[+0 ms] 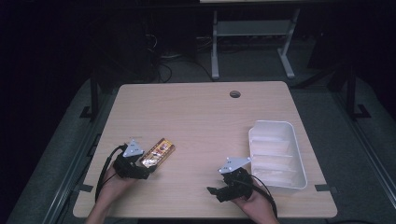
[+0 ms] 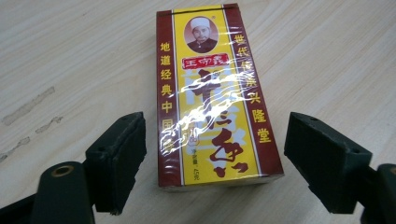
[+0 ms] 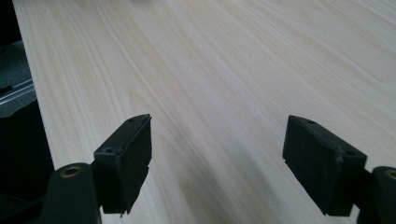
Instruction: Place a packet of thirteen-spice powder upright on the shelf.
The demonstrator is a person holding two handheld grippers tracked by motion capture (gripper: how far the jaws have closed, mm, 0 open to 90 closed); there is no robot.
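A yellow and dark red packet box (image 1: pixel 158 152) (image 2: pixel 212 84) with Chinese lettering lies flat on the wooden table (image 1: pixel 201 116), wrapped in shiny film. My left gripper (image 1: pixel 145 164) (image 2: pixel 215 140) stands open around the box's near end, one jaw on each side with a narrow gap to either edge. My right gripper (image 1: pixel 215 193) (image 3: pixel 217 126) rests low near the front edge, pointing left across the bare wood (image 3: pixel 224 70), open with nothing between its jaws.
A white plastic bin (image 1: pixel 255 140) sits at the right side of the table, just beyond the right hand. A round cable hole (image 1: pixel 235 94) is near the far edge. Dark floor and a metal stand (image 1: pixel 252 32) lie behind the table.
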